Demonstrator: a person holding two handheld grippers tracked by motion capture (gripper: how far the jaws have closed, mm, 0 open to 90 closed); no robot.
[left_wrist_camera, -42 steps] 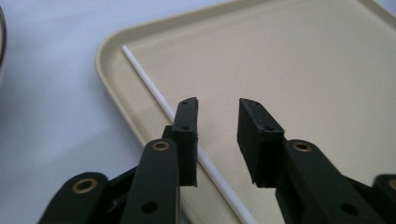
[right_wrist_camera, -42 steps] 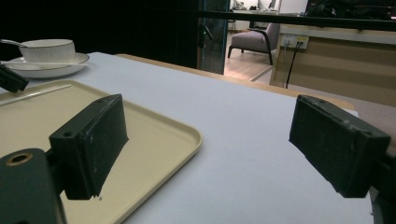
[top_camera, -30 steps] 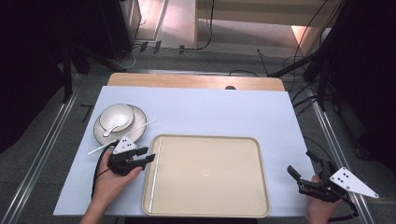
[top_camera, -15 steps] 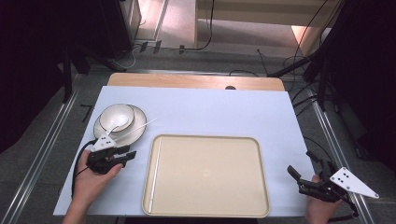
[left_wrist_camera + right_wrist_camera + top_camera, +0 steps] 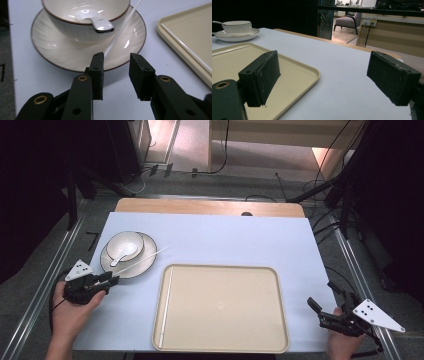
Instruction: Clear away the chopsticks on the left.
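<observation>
Here, the left gripper (image 5: 107,281) is seen just beside the near rim of a round, glossy ceramic saucer (image 5: 142,264), its black jaws parted with nothing pressed between them; they have just been closing a little. A thin white chopstick (image 5: 120,31) is laid slantwise across the saucer, and its near end is found just ahead of the gap between the jaws. On the saucer a pale bowl (image 5: 125,245) with a thin dark rim is stood, and a white ceramic spoon (image 5: 96,21) is rested inside it. To the right of the saucer a smooth, cream, round-cornered rectangular tray (image 5: 260,340) is set on the matte pale-blue table cover (image 5: 225,240), with a second white stick (image 5: 167,305) laid along its left inner edge. Well away from the saucer, past the tray's far right corner, the right gripper (image 5: 327,310) is held wide open and empty.
</observation>
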